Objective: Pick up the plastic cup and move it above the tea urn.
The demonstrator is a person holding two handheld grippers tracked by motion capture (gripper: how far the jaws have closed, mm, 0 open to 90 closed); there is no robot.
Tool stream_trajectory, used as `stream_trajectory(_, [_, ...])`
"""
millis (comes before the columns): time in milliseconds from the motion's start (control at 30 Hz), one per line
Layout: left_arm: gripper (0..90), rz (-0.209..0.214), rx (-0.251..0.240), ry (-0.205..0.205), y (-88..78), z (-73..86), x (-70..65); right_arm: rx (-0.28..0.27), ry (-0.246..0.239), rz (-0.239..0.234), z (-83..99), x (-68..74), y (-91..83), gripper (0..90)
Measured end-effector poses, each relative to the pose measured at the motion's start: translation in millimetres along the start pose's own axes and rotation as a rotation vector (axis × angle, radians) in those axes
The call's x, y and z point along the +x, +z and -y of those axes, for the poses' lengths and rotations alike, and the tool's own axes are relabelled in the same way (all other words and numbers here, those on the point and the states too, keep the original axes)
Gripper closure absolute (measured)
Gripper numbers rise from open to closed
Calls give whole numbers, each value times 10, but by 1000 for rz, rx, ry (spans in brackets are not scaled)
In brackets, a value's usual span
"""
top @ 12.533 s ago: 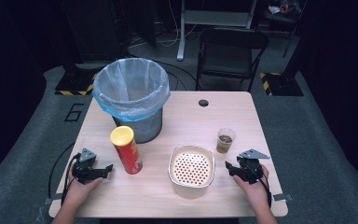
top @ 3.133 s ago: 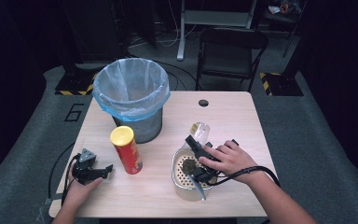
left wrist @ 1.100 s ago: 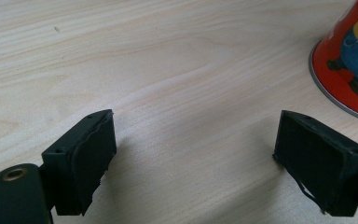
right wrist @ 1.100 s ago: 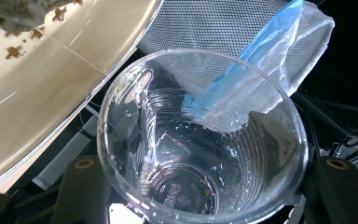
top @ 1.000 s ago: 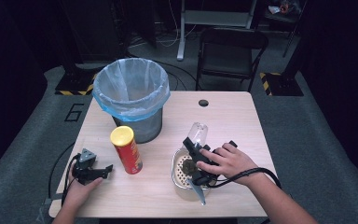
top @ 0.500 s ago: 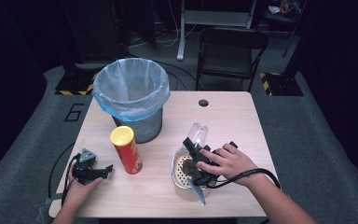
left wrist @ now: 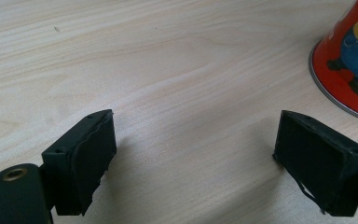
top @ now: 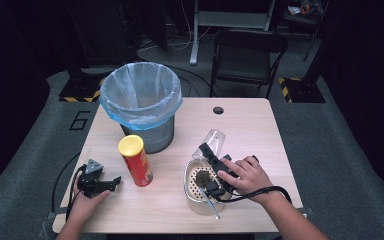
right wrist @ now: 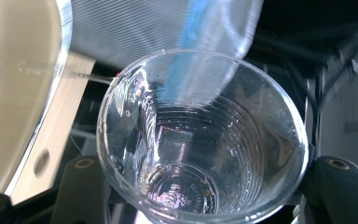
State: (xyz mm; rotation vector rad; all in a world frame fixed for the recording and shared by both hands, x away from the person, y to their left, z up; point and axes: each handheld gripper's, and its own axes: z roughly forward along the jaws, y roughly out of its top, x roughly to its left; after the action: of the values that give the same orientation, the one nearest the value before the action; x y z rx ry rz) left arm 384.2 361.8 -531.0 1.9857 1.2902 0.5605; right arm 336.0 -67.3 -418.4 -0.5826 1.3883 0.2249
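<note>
The right gripper (top: 207, 152) was clamped on a clear plastic cup (top: 211, 143), its jaws pressed against the cup's sides. The cup was tipped over, its mouth angled down toward a cream strainer bowl (top: 190, 172) that stood on the desk (top: 260, 135) in front of the person's right hand (top: 245, 175). In the right gripper view, the cup (right wrist: 200, 140) looked empty, with only droplets clinging to its ribbed wall, and the bowl's pale rim (right wrist: 18, 84) showed at the left. A dark, wet clump (top: 202, 176) lay on the perforated insert inside the bowl.

The left gripper (top: 107, 184) rested low on the desk near its front left corner, held by the person's left hand (top: 87, 200). Its jaws stood wide apart with nothing between them, bare wood (left wrist: 191, 93) showing in the gap. A red can with a yellow lid (top: 135, 160) stood upright just beside it, and the can's red base (left wrist: 349, 60) showed at the upper right of the left gripper view.

Behind the can, a grey bin (top: 150, 137) lined with a pale blue bag (top: 140, 92) stood toward the back left of the desk. A small dark hole (top: 218, 110) sat in the desk near its far edge. A black folding chair (top: 245, 55) stood on the floor beyond the desk.
</note>
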Motion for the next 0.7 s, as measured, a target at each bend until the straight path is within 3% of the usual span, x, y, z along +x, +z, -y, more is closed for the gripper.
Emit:
stream_trajectory(67, [123, 0, -1, -1, 1, 0, -1, 12, 131, 26, -7, -2, -19, 378])
stream_trajectory(233, [123, 0, 0, 0, 0, 0, 0, 49, 370, 99, 12, -78, -57, 377])
stream_trajectory(400, [123, 0, -1, -1, 1, 0, -1, 62, 679, 109, 72, -188, -87, 373])
stream_trajectory(500, [123, 0, -1, -1, 1, 0, -2, 34, 955, 18, 140, -274, -87, 370])
stream_trajectory(700, [123, 0, 0, 0, 0, 0, -1, -37, 1435, -158, 328, -385, -60, 366])
